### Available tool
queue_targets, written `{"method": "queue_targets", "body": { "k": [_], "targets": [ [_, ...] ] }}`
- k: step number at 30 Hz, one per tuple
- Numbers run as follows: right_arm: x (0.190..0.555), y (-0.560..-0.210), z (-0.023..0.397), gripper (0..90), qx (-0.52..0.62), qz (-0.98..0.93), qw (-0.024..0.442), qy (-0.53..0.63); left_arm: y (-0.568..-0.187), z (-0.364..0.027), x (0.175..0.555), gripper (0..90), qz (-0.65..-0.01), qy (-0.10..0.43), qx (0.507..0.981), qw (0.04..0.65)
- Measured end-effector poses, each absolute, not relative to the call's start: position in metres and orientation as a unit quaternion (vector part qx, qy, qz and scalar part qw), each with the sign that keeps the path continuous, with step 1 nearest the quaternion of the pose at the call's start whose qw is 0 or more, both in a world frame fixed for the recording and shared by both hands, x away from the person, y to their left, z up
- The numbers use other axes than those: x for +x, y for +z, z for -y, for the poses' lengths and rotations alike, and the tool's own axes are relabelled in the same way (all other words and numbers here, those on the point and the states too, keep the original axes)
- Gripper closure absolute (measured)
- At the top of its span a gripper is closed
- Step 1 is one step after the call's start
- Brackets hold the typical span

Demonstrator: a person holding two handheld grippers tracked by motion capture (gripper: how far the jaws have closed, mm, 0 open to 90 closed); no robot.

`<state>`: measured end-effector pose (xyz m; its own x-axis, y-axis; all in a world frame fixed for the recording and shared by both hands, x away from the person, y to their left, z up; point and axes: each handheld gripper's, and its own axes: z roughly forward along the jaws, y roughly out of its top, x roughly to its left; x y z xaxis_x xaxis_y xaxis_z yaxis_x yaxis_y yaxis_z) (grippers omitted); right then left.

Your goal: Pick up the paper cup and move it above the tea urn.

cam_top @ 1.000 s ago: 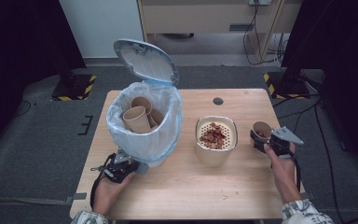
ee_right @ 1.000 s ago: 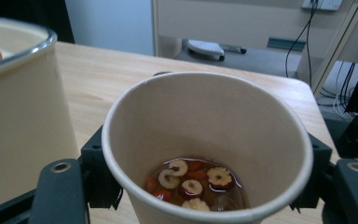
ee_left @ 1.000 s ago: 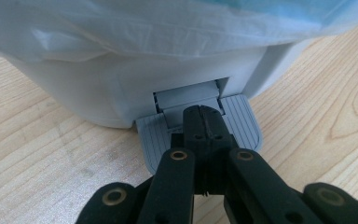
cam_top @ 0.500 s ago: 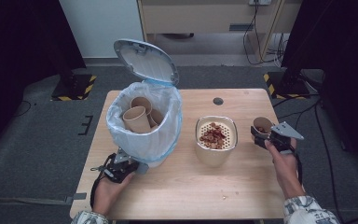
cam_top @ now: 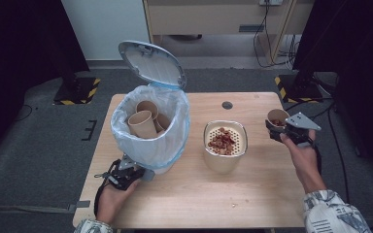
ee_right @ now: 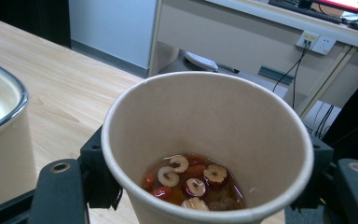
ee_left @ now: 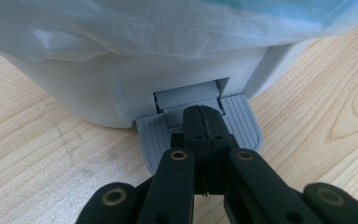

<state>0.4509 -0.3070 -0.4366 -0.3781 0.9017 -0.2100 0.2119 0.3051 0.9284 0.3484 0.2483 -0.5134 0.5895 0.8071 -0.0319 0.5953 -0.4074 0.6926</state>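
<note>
Pedal (ee_left: 200, 126) first, at the far left of the work: the left hand-held gripper (cam_top: 126, 175) sits at about seven o'clock from the bin (cam_top: 150, 141), its jaws pressed together with nothing between them, their tips resting on the grey ribbed pedal at the bin's foot; the lid (cam_top: 150, 63) stands tipped up toward twelve o'clock, and empty paper cups (cam_top: 143, 121) lie inside the bag. Moving right, the strainer pot (cam_top: 225, 150) stands on the surface (cam_top: 252, 204) at roughly the centre, with red date slices spread over its perforated insert. Farthest right, the right hand-held gripper (cam_top: 278, 130) pinches a paper cup (ee_right: 207, 149) by its wall, one jaw on either side; the cup is upright, its long axis vertical, above the right edge of the surface, and holds date slices (ee_right: 191, 179) in brownish liquid. From that cup the strainer pot lies at nine o'clock, near but apart, and the open bin lies beyond it on the same line. The right hand is plainly the nearer one, so the likely pour calls for carrying the cup toward nine o'clock and tipping its rim over the strainer.
</note>
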Motion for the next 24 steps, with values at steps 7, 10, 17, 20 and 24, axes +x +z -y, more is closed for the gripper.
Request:
{"method": "queue_targets", "body": {
  "k": [7, 10, 17, 20, 24],
  "targets": [
    [0.462, -0.42, 0.304, 28.7, 0.374, -0.714, 0.399, 0.438, -0.514, -0.248, 0.348, 90.0, -0.426, 0.156, 0.824, 0.341],
    [0.466, -0.412, 0.3, 28.6, 0.366, -0.718, 0.4, 0.437, -0.514, -0.248, 0.348, 90.0, -0.426, 0.156, 0.824, 0.341],
    [0.473, -0.401, 0.292, 28.6, 0.346, -0.728, 0.402, 0.434, -0.514, -0.248, 0.348, 90.0, -0.426, 0.156, 0.824, 0.341],
    [0.475, -0.398, 0.29, 28.5, 0.341, -0.732, 0.402, 0.431, -0.514, -0.248, 0.348, 90.0, -0.426, 0.155, 0.824, 0.341],
    [0.478, -0.393, 0.287, 28.5, 0.33, -0.737, 0.405, 0.428, -0.514, -0.248, 0.348, 90.0, -0.426, 0.155, 0.823, 0.341]
  ]
}}
